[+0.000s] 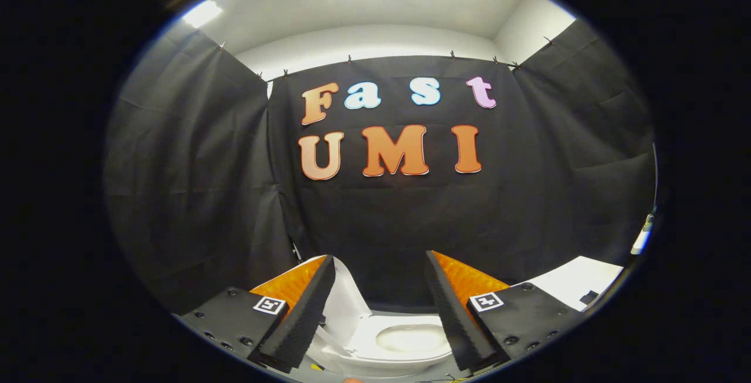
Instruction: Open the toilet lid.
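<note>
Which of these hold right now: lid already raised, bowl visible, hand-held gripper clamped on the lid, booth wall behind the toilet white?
1. The toilet lid stands raised, just past one finger. True.
2. The toilet bowl shows between the fingers. True.
3. The hand-held gripper is clamped on the lid. False: its fingers stand wide apart and grip nothing.
4. The booth wall behind the toilet is white. False: it is black cloth.
5. A white surface lies beside the toilet, beyond the other finger. True.

Gripper [380, 307] camera, above toilet [405, 339], facing booth wall [399, 219]
</note>
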Motion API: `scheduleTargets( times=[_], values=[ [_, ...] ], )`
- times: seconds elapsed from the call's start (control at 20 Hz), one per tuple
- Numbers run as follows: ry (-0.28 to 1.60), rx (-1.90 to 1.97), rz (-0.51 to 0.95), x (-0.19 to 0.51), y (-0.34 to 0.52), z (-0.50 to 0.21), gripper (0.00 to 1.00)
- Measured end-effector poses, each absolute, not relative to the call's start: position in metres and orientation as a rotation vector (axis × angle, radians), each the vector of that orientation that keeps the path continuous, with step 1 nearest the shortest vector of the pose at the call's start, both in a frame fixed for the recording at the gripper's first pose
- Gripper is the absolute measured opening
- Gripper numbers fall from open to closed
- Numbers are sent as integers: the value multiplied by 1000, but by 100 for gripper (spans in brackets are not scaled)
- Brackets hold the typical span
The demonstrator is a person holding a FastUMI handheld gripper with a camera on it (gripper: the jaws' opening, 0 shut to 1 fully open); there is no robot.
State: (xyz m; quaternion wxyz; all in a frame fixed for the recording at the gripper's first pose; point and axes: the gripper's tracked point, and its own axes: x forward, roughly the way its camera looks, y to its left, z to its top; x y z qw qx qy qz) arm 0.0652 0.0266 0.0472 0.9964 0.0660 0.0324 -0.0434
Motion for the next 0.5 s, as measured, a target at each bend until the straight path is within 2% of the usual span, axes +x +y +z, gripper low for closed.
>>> scheduleTargets(
  times=[0.5],
  values=[
    [69, 150, -63, 63, 30, 49, 98]
  ],
)
